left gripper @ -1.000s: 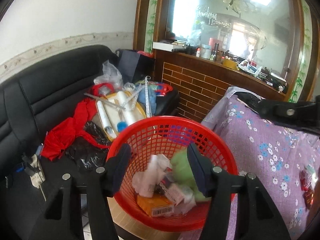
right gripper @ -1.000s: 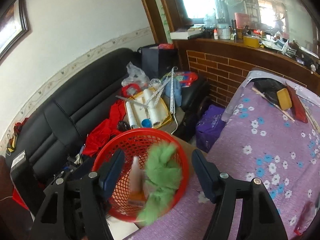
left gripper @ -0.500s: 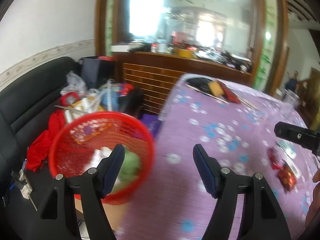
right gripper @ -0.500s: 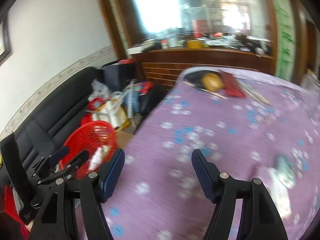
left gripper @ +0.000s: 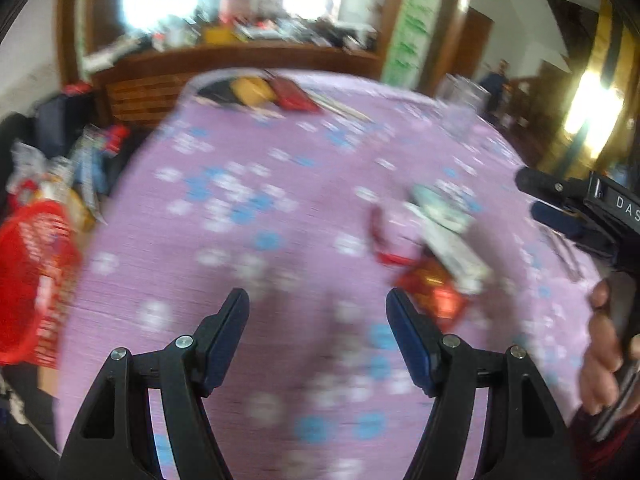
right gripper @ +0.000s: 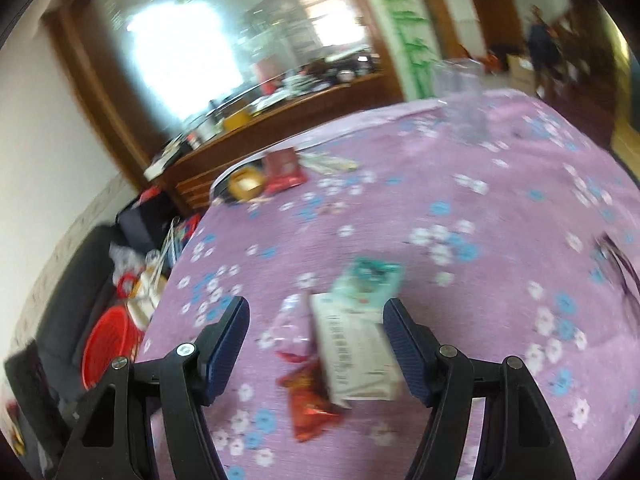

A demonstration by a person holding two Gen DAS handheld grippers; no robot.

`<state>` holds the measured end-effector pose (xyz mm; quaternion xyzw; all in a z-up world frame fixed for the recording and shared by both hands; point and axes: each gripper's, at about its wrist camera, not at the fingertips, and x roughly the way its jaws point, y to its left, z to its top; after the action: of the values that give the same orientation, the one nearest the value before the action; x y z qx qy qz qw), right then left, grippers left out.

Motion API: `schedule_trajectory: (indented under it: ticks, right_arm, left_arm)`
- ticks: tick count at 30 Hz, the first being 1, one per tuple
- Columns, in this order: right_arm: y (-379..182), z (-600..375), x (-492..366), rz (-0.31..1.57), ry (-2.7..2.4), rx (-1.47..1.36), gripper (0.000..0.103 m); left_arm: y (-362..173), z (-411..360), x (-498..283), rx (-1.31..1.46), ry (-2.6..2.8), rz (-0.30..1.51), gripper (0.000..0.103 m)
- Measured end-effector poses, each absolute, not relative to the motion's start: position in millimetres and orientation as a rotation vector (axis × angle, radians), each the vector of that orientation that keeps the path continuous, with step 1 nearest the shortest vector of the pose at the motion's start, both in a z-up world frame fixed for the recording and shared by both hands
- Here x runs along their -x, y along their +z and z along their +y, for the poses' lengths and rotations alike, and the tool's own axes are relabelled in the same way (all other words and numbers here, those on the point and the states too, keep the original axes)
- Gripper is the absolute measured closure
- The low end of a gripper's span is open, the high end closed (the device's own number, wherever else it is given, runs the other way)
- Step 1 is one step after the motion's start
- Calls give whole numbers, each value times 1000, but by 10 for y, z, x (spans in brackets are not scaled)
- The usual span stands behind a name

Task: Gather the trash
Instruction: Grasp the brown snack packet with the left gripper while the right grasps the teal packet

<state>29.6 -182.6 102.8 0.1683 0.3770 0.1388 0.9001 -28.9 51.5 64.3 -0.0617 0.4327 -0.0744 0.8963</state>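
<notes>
Table: a wide top under a purple flowered cloth (right gripper: 500,240) filled both views, and the remaining trash lay on it in one small heap.
Basket: the red basket (right gripper: 104,344) sat off the table's left edge, low beside the dark sofa (right gripper: 80,272), well apart from the heap.
Far clutter: a yellow box and a red packet lay at the far end of the table; whether they counted as trash could not be told.
White carton: a flat white carton (right gripper: 356,348) topped the heap. It looked like light, fairly stiff card that would dent if squeezed hard, so pinching across its short width near the middle seemed best.
Teal packet: a teal packet (right gripper: 368,276) touched the carton's far end. It looked soft and light, and blur hid its edges.
Red wrapper: a crinkled red foil wrapper (right gripper: 308,400) stuck out from under the carton's near corner. It was probably slick and flimsy, best taken by a bunched fold.
Right tongs: the right gripper (right gripper: 316,328) hung over the heap with its jaws set wide, carton between them, pads touching nothing.
Left tongs: the left gripper (left gripper: 318,320) was parted about halfway, empty, over bare cloth just left of the heap.
</notes>
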Motion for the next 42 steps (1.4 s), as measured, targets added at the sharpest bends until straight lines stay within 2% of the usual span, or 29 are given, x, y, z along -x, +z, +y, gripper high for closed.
schedule_trajectory:
  ticks: [5,9,13,20,22,29,34,42]
  right_arm:
    - [964,-2208,-215,775,260,-422,29]
    - [922,-2363,-137,775,254,-439,29]
    - [889,-2519,-85,773,242,-459,29]
    - [832,-2621,-85,784,226,-475,29]
    - [816,-2614,-105,791,222,-478,29]
    - [758,-2524,-226,833,220,-508,29]
    - [775,-2452,-265,845,206,-478,29]
    - [685,-2269,-636,939,201,-465,29]
  left_arm:
    - [415,128,41,203,-217,1015,35]
    - [257,-104,-103,250,-227,1071,45]
    - [198,-272,-182,228,-236,1080,47]
    - [174,-428,-269,167,-256,1040,48]
    - [162,-457,-287,167,-282,1026,54]
    - [142,-576,-358,124,-278,997,64]
    - [169,-435,-244,127,-307,979,64]
    - [388,100,34,-4,-151,796,64]
